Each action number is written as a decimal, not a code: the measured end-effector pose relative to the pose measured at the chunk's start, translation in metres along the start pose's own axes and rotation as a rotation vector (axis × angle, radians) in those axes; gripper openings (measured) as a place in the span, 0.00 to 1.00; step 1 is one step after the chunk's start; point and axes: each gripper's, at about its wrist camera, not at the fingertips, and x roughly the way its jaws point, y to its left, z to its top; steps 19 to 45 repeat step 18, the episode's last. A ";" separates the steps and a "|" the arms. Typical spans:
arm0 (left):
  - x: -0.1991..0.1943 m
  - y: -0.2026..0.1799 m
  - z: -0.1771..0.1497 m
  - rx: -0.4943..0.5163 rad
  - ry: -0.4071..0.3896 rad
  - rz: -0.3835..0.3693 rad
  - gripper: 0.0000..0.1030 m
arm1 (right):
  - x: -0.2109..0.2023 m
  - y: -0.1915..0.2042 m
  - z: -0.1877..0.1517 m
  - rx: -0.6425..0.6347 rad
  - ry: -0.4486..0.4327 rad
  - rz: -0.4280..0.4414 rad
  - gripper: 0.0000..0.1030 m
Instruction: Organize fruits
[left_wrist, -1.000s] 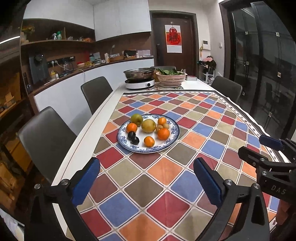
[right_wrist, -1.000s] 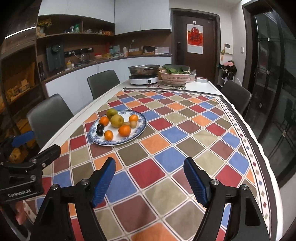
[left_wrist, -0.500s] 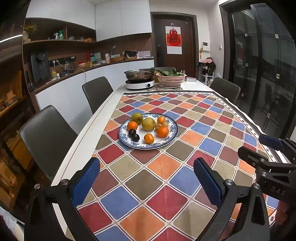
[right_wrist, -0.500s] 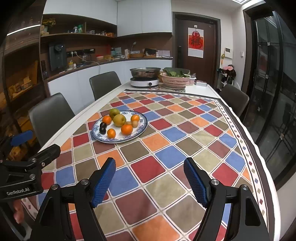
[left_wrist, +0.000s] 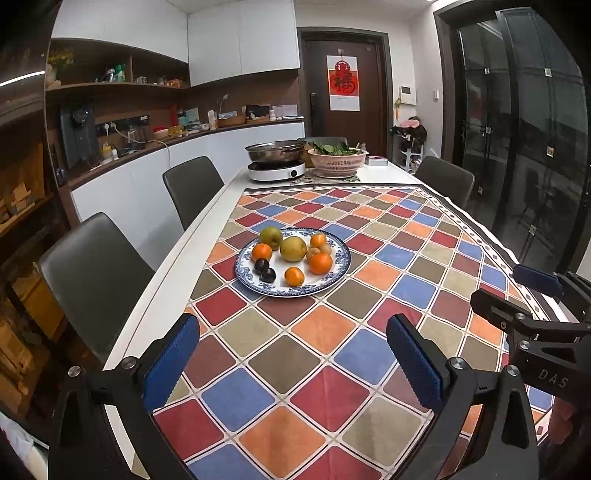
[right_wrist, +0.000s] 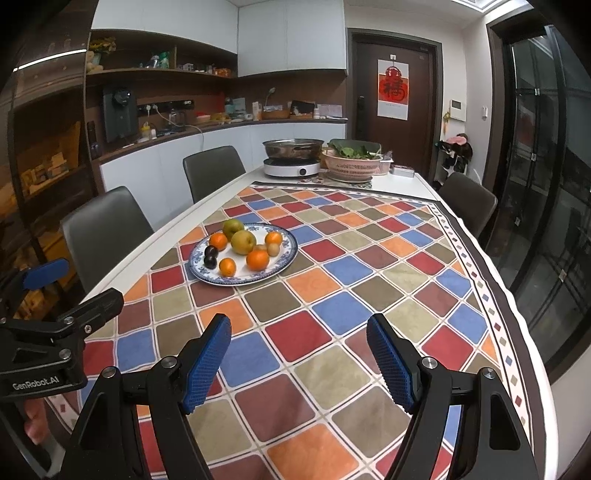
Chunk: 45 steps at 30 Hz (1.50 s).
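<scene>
Fruits (left_wrist: 293, 254) heaped on blue-rimmed plate (left_wrist: 341, 267), mid-counter (left_wrist: 207, 225), ahead of both grippers, well apart. Left hand-held gripper (left_wrist: 291, 363) spread, empty, looks nearer; right hand-held gripper (right_wrist: 299, 363) spread, empty, plate off to its left.

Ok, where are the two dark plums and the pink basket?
dark plums (left_wrist: 264, 270), left wrist view, on the pair's middle.
pink basket (right_wrist: 351, 167), right wrist view, on its woven side wall.

Glossy glazed plate (left_wrist: 341, 258) at twelve o'clock — smooth-skinned oranges (left_wrist: 320, 263) on it; matt woven tablecloth (left_wrist: 325, 328) over a smooth white table (left_wrist: 155, 306); each claw wears rough, dimpled blue pads (right_wrist: 207, 365) — matt black frames.
</scene>
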 end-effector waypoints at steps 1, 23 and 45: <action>-0.001 0.000 0.000 0.001 0.000 -0.002 1.00 | -0.001 0.000 0.000 -0.001 0.000 0.000 0.74; -0.004 -0.003 -0.001 0.009 -0.008 0.001 1.00 | -0.003 -0.001 -0.001 0.000 -0.001 0.009 0.74; -0.004 -0.003 -0.001 0.009 -0.008 0.001 1.00 | -0.003 -0.001 -0.001 0.000 -0.001 0.009 0.74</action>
